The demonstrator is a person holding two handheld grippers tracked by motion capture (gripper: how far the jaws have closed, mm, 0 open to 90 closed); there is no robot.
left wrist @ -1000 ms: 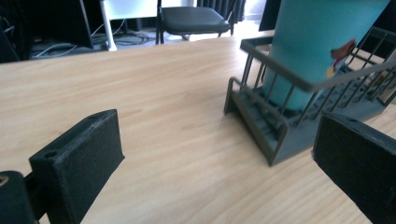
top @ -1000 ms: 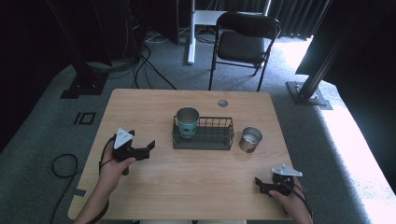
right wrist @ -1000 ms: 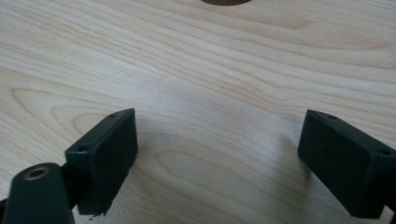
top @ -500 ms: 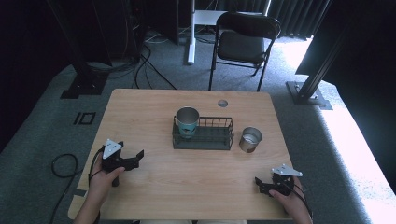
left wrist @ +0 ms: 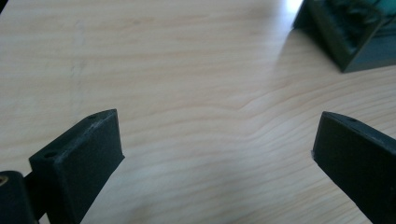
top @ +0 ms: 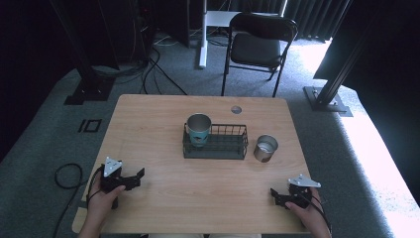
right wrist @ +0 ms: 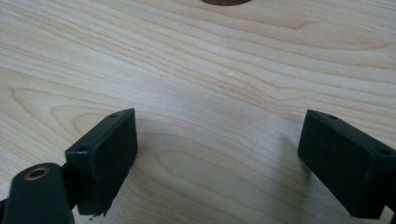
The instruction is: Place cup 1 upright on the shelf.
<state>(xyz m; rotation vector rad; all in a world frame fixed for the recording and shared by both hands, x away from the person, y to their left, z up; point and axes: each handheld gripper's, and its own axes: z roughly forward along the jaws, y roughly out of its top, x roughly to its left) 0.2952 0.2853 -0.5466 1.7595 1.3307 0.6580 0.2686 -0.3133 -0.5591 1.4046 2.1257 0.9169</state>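
High view – teal cup [top: 199, 130] in basket [top: 216, 147], steel cup [top: 265, 148]

From above we look forward and down over the table [top: 163, 124]; both gripper views sit low and close — sharing with it that wood [left wrist: 187, 70].

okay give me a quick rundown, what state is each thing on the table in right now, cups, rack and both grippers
Teal cup: upright, standing in the rack's left end.
Wire rack: upright on the table, otherwise unfilled.
Metal cup: upright on the table, right of the rack, apart from it.
Left gripper: open, holding nothing.
Right gripper: open, holding nothing.
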